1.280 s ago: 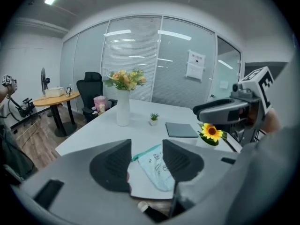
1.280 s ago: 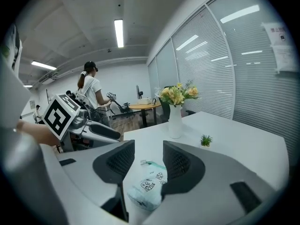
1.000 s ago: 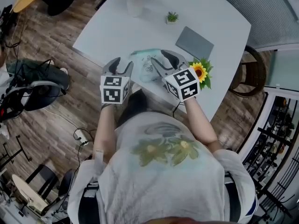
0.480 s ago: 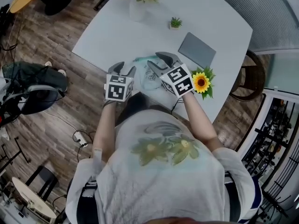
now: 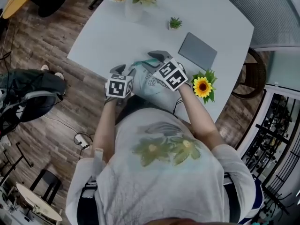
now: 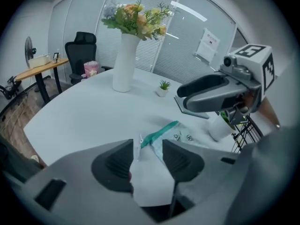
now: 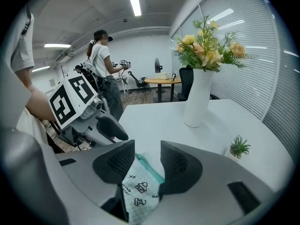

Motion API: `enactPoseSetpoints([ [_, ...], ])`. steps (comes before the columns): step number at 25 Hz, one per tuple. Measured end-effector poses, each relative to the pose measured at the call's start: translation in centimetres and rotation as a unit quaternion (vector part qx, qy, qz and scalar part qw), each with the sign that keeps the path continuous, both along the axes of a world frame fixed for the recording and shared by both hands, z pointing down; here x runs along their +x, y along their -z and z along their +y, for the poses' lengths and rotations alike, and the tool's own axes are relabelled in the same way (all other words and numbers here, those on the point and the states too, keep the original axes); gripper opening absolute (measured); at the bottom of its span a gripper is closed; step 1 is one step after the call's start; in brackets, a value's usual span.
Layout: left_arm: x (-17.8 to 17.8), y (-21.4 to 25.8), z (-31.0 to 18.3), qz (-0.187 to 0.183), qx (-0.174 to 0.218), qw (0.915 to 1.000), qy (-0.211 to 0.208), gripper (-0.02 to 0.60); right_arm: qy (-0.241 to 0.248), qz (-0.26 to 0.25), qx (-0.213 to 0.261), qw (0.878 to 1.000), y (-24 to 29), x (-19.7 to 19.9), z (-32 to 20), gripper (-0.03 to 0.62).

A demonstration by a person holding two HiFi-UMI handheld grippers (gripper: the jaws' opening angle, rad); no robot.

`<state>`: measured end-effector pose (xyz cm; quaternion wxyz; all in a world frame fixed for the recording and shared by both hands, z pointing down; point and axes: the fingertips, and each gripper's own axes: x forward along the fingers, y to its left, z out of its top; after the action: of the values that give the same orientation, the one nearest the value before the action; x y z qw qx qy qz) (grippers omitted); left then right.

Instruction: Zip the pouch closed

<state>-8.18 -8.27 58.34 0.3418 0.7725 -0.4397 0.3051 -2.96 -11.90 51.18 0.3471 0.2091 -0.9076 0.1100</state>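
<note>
A white pouch (image 5: 149, 84) with small prints and a green zip band lies near the front edge of the white table (image 5: 220, 18). My left gripper (image 5: 123, 70) is at the pouch's left end. In the left gripper view the left gripper (image 6: 147, 146) is open, its jaws a little apart over a white corner of the pouch (image 6: 180, 135), where the green band (image 6: 159, 132) ends. My right gripper (image 5: 152, 60) reaches over the pouch's far side. In the right gripper view the right gripper (image 7: 147, 146) is also open, with the printed pouch (image 7: 140, 189) lying flat between its jaws.
A white vase of flowers (image 5: 133, 8), a tiny potted plant (image 5: 175, 23) and a grey pad (image 5: 198, 51) stand further back on the table. A sunflower (image 5: 202, 86) sits at the front right. A person (image 7: 101, 64) stands beyond the table.
Both grippers have moved forward from the table's front edge onto the pouch. The right one has swung left over the pouch's far side, and the left one has closed in on its left end.
</note>
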Motion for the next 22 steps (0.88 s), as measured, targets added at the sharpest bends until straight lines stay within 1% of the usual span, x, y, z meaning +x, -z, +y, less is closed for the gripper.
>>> enactPoseSetpoints([
  [3,0.2,-1.2,-0.1,0.008,-0.019,0.9998,0.0,0.189,0.013,0.008,-0.009,1.0,-1.4,-0.6,-0.4,0.181],
  [6,0.4,-2.3,-0.3,0.002,-0.034,0.9994,-0.007,0.187,0.03,0.023,-0.009,0.999,-2.9,-0.9,-0.9,0.181],
  [9,0.3,-3.3,-0.5,-0.003,-0.045,0.9989,-0.012,0.186,0.055,0.045,0.002,0.997,-4.3,-1.2,-1.3,0.181],
  [13,0.4,-4.4,-0.4,0.002,-0.069,0.9974,-0.02,0.169,0.088,0.059,0.015,0.994,-5.4,-2.3,-1.5,0.181],
  [18,0.5,-5.5,-0.4,0.003,-0.084,0.9961,-0.028,0.152,0.121,0.086,0.025,0.989,-7.5,-3.0,-1.5,0.181],
  [19,0.5,-5.7,-0.4,-0.001,-0.086,0.9959,-0.03,0.14,0.127,0.093,0.028,0.987,-7.9,-3.1,-1.4,0.179],
  [20,0.3,-5.7,-0.4,-0.009,-0.088,0.9957,-0.03,0.096,0.132,0.099,0.031,0.986,-8.2,-3.2,-1.4,0.18],
  [21,0.1,-5.7,-0.5,-0.017,-0.089,0.9954,-0.03,0.026,0.138,0.106,0.037,0.984,-8.6,-3.3,-1.5,0.179],
  [22,0.0,-5.7,-0.5,-0.023,-0.09,0.9951,-0.032,0.025,0.144,0.112,0.042,0.982,-9.0,-3.4,-1.6,0.179],
])
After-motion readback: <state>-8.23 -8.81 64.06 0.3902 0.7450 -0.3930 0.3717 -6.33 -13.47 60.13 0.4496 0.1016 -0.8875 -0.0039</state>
